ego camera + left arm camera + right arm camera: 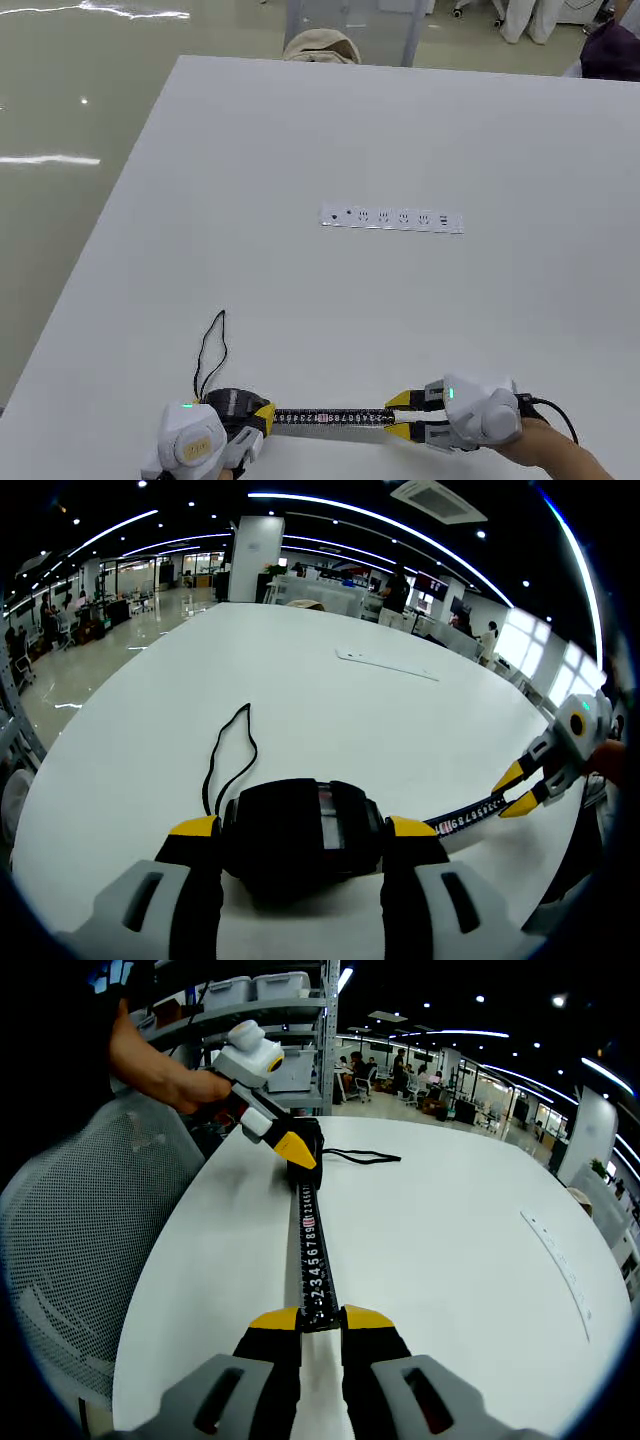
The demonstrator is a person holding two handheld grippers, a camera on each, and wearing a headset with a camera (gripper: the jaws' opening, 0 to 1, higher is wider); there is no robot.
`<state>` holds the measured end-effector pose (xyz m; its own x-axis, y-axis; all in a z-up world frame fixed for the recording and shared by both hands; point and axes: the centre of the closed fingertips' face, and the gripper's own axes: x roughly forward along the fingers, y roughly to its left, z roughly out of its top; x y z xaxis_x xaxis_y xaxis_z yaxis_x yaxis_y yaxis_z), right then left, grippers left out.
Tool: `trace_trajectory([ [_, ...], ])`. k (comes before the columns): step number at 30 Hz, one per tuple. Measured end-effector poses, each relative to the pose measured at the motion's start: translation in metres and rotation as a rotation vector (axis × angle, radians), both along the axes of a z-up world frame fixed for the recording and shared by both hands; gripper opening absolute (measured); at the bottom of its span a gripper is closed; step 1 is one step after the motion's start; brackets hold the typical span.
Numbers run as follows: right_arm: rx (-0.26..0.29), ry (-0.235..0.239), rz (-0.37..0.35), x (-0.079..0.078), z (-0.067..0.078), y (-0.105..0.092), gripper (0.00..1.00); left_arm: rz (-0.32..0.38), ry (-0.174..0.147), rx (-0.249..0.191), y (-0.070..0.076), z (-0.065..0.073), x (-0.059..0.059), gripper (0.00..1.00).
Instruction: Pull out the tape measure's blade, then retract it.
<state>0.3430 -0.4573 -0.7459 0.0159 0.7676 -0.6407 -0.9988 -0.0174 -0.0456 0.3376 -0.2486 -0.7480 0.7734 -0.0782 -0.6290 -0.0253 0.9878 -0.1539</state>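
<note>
Head view: my left claw (pixel 258 420) pinches the tape measure (pixel 232 405) at the near edge of the desk (pixel 400 130). My right claw (pixel 400 416) is pressed onto the blade (pixel 330 416) at its tip. The blade spans the gap between the two claws, low over the desk, with its numerals up.

Right gripper view: the blade runs straight from my jaws to the tape measure.

Progress, as I judge it: the pull-out is begun, perhaps complete, with a short length exposed. Retraction is not yet done.

The strap (pixel 212 350) lies loose on the desk, and a power strip (pixel 392 218) sits well apart.
</note>
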Motion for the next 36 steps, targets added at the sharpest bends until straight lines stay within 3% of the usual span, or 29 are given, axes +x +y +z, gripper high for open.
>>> trace_trajectory([
  [36,0.014,0.003,0.01,-0.002,0.002,0.016,0.13,-0.011,0.002,0.011,-0.001,0.0,0.0,0.61],
])
